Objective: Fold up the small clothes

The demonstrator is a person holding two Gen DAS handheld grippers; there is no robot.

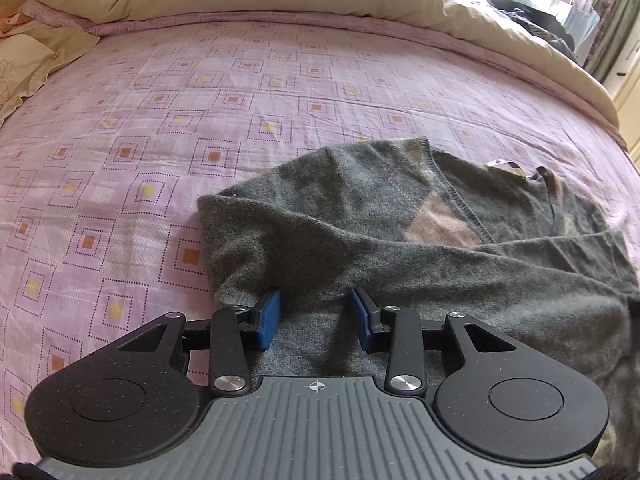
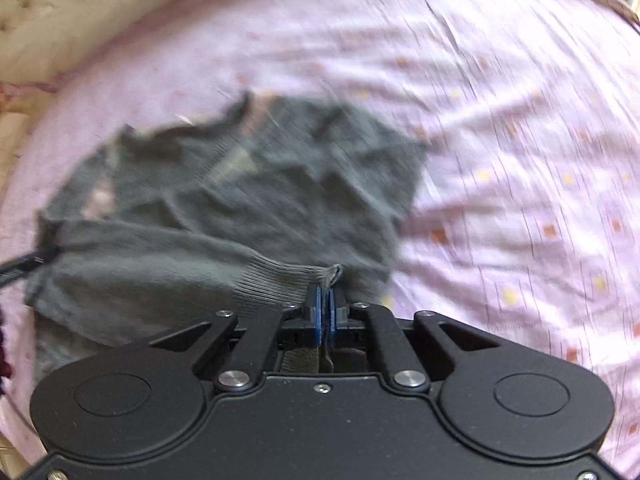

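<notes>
Left wrist view: grey sweater (image 1: 400, 232) lies on the pink patterned bedsheet (image 1: 160, 120), one sleeve folded across it. Left gripper (image 1: 316, 312) is spread wide, fabric between its blue pads, not pinched.

Right wrist view, blurred: right gripper (image 2: 325, 300) is clamped on the ribbed sleeve cuff (image 2: 288, 280).

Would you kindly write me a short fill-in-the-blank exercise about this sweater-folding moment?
1. The right gripper is shut on the sweater's ribbed ____.
2. The left gripper has its jaws ____, with grey knit lying between them.
3. The grey sweater lies on a ____ bedsheet patterned with squares.
4. The diamond patch on the sweater's front is ____.

Missing words: cuff; open; pink; pink
</notes>
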